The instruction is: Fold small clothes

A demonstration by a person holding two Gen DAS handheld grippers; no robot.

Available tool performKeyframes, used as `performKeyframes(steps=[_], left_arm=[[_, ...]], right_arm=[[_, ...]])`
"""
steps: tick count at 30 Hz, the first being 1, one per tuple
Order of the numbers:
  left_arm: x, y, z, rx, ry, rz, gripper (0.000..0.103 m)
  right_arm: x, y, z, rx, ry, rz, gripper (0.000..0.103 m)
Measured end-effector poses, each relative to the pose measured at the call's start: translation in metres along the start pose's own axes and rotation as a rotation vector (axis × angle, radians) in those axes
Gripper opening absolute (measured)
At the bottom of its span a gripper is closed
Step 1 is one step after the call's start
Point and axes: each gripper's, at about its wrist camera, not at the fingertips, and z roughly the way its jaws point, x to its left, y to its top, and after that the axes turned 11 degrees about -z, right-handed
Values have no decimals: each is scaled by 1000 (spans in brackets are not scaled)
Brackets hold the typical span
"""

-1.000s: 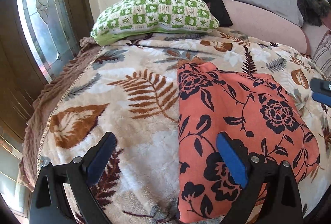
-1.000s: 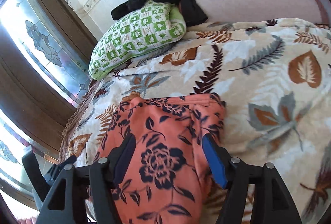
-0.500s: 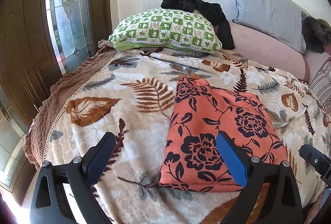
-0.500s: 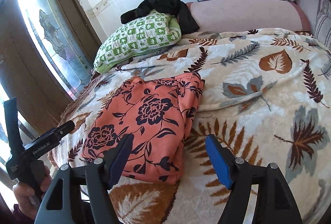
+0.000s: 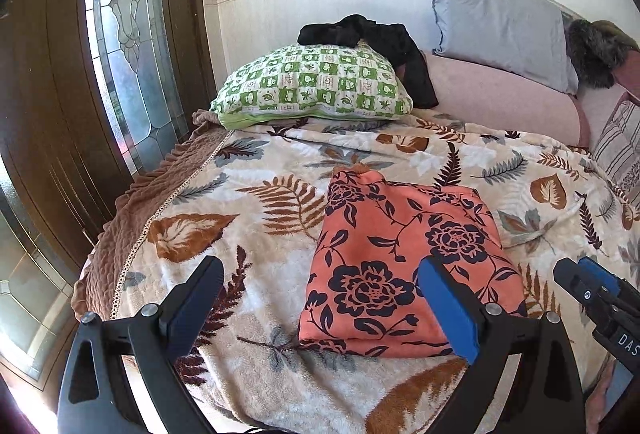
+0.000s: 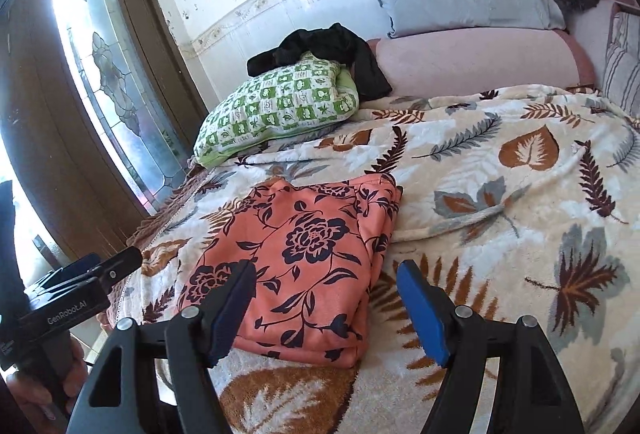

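Lying folded on blanket [image 5: 260,234]: garment [image 5: 400,258] | ahead of both empty grippers

The bed's leaf-print blanket [image 5: 248,234] carries a folded orange flowered garment [image 5: 400,266]; a green checked pillow [image 5: 316,85] lies at its head.

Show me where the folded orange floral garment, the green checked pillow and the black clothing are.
folded orange floral garment [image 5: 404,258], left wrist view, middle of its top face.
green checked pillow [image 5: 316,81], left wrist view, centre of its top.
black clothing [image 6: 320,47], right wrist view, its bunched middle.
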Motion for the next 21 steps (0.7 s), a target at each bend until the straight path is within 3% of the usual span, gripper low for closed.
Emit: performKeyframes(steps=[17,21], left_arm=[[3,41,-59,-81,103,-25,98],[7,54,-76,-108,76,-29,98]], right_arm=[[47,31,-63,-158,-80,-117,78],[54,44,-77,-188,-74,-113,78]])
